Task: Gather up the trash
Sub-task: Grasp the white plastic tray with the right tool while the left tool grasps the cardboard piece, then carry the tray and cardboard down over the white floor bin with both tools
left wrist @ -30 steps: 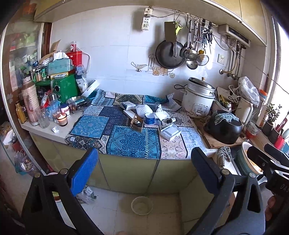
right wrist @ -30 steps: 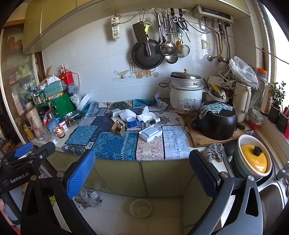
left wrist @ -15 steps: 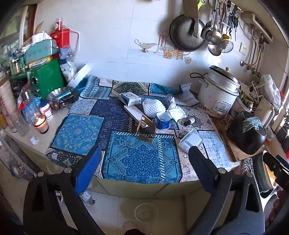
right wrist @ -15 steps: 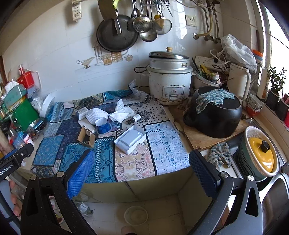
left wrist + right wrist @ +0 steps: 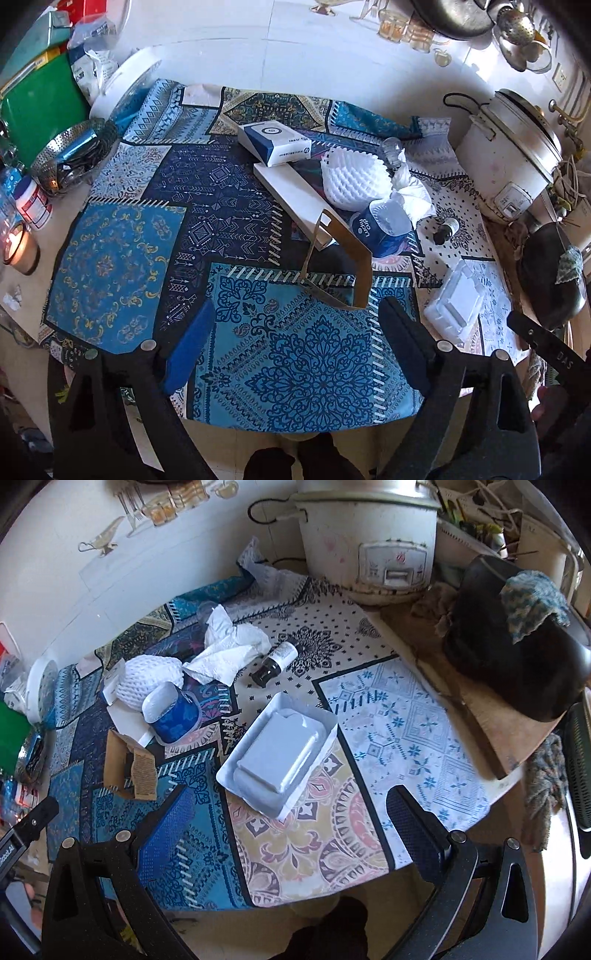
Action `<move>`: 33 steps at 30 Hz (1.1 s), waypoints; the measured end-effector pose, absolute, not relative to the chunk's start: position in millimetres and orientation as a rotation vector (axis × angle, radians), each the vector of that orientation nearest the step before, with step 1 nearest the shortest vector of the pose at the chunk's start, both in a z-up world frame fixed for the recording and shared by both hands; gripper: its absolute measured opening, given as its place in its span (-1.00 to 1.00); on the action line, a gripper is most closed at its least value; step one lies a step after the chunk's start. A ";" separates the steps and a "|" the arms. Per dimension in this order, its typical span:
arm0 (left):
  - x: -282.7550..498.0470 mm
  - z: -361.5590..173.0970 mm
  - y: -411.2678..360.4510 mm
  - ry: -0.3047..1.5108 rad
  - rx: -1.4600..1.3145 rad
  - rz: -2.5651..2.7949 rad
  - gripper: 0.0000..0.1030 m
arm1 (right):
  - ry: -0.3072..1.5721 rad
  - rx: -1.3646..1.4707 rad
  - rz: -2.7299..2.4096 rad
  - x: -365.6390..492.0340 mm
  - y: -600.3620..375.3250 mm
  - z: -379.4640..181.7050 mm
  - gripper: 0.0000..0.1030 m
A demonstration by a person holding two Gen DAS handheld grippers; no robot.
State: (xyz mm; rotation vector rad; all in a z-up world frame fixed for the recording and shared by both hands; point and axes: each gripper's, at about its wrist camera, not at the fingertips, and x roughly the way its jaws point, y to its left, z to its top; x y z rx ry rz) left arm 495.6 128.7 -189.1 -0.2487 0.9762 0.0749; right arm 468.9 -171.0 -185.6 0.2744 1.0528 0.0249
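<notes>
Both grippers have closed in on the counter since a second ago, so the hanging pans and upper wall have slid out of frame. From the left wrist view, the left gripper (image 5: 295, 339) hovers over the blue patterned cloth (image 5: 314, 362) with its jaws spread wide and nothing between them. At its 12 o'clock stands the torn cardboard piece (image 5: 338, 269). Beyond that lie a flat white box (image 5: 291, 195), a white foam fruit net (image 5: 354, 181), a crumpled tissue (image 5: 410, 192) and a blue plastic cup (image 5: 384, 230) on its side. A blue-and-white carton (image 5: 275, 142) sits at 11 o'clock. A small dark bottle (image 5: 445, 230) at 1 o'clock is too small to read.

The right gripper (image 5: 295, 827) is likewise wide open and empty, poised over the cloth. A white plastic tray (image 5: 277, 751) lies at its 12 o'clock, just beyond the fingertips. What the tray holds is unclear. At 10 o'clock the cardboard piece is partly hidden by the blue left finger pad (image 5: 166, 834). The rice cooker (image 5: 369, 535) at 1 o'clock is cut off at the top. A black pot (image 5: 509, 657) under a rag sits at 2 o'clock.
</notes>
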 end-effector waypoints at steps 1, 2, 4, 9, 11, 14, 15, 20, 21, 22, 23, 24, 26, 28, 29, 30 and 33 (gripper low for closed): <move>501.1 -192.6 130.1 0.984 -0.255 0.085 0.75 | 1.065 0.292 0.025 478.1 -169.2 -192.0 1.00; 506.1 -195.5 130.7 0.988 -0.256 0.094 0.75 | 1.073 0.316 0.031 485.9 -169.9 -197.8 1.00; 514.6 -200.1 130.5 0.997 -0.257 0.101 0.75 | 1.102 0.358 0.037 501.5 -169.3 -210.2 1.00; 538.7 -217.8 128.1 1.039 -0.257 0.080 0.65 | 1.201 0.418 0.009 534.6 -165.1 -237.3 1.00; 551.0 -230.4 129.3 1.080 -0.268 0.068 0.43 | 1.211 0.428 0.005 542.5 -164.8 -240.9 1.00; 567.2 -246.8 132.8 1.116 -0.281 0.083 0.23 | 1.227 0.397 0.003 552.6 -160.2 -243.8 0.99; 572.1 -251.3 133.9 1.126 -0.282 0.086 0.17 | 1.232 0.375 0.006 555.6 -158.3 -243.8 0.98; 591.8 -265.6 134.4 1.157 -0.276 0.089 -0.25 | 1.233 0.254 0.047 564.8 -147.7 -244.3 0.79; 594.9 -266.9 133.6 1.158 -0.277 0.086 -0.29 | 1.237 0.234 0.059 565.5 -146.0 -244.7 0.65; 597.6 -267.8 132.8 1.158 -0.280 0.081 -0.43 | 1.241 0.219 0.073 567.1 -144.5 -246.5 0.59; 600.2 -268.6 132.8 1.159 -0.284 0.075 -0.59 | 1.237 0.210 0.082 567.3 -144.2 -246.3 0.59; 601.5 -269.2 132.9 1.161 -0.286 0.070 -0.63 | 1.233 0.204 0.084 567.4 -144.6 -246.4 0.56; 603.5 -269.4 132.4 1.158 -0.283 0.068 -0.78 | 1.227 0.198 0.095 567.6 -144.5 -248.7 0.50; 603.7 -268.8 132.9 1.157 -0.288 0.054 -0.94 | 1.225 0.198 0.105 566.1 -144.0 -248.9 0.43; 603.1 -268.1 133.8 1.156 -0.291 0.051 -0.96 | 1.224 0.196 0.106 563.4 -143.7 -248.6 0.42; 601.6 -266.8 134.9 1.154 -0.294 0.049 -0.97 | 1.223 0.193 0.106 560.1 -144.5 -248.1 0.39; 594.3 -260.2 138.1 1.144 -0.300 0.031 -1.00 | 1.212 0.195 0.108 548.8 -144.1 -245.6 0.29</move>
